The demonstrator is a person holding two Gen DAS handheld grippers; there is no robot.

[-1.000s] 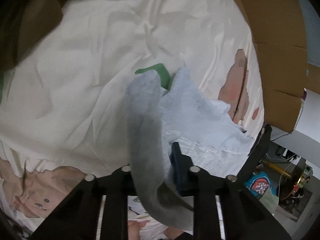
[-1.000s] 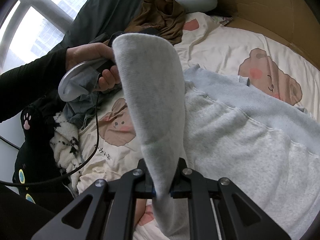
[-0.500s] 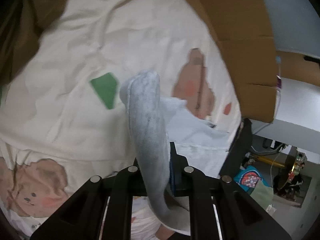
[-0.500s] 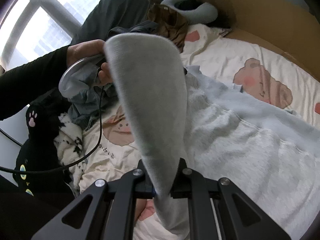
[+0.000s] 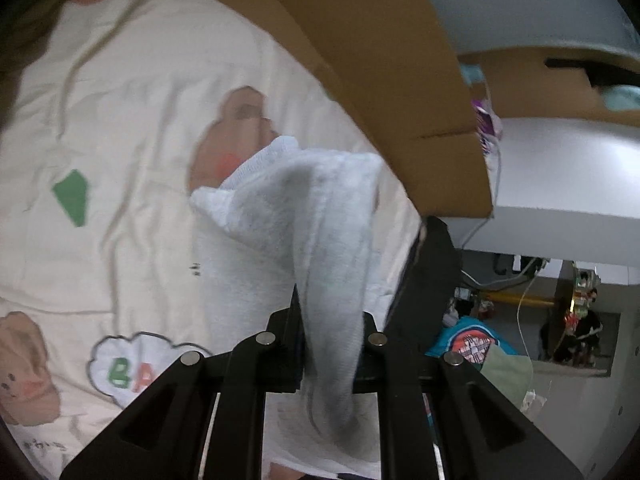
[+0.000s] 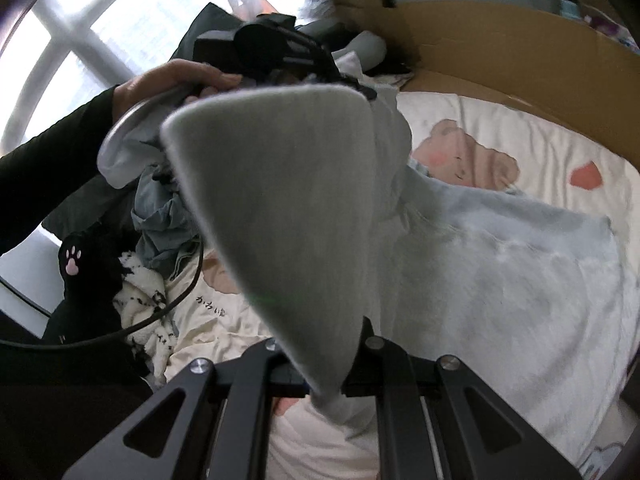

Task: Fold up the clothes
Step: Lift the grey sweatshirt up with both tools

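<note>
A pale grey-blue sweatshirt (image 6: 500, 264) lies spread over a cream bedsheet with bear prints (image 5: 120, 128). My left gripper (image 5: 330, 344) is shut on a fold of that sweatshirt (image 5: 304, 216), and the cloth hangs lifted above the bed. My right gripper (image 6: 324, 380) is shut on another edge of the garment, and a wide grey flap (image 6: 280, 184) rises from its jaws and fills the middle of the right wrist view. In that view a hand (image 6: 168, 80) in a black sleeve holds the left gripper's handle at the upper left.
A brown cardboard wall (image 5: 380, 60) borders the bed's far side. A heap of dark and denim clothes (image 6: 160, 224) and a black plush with a pink paw (image 6: 76, 264) lie at the left, before a bright window (image 6: 80, 12). A white shelf (image 5: 560, 168) and floor clutter (image 5: 472, 348) sit beyond the bed edge.
Both grippers have risen with the sweatshirt, pulling more cloth off the bed. The left one swung toward the cardboard wall, and the flap in the right one now spreads wider.
</note>
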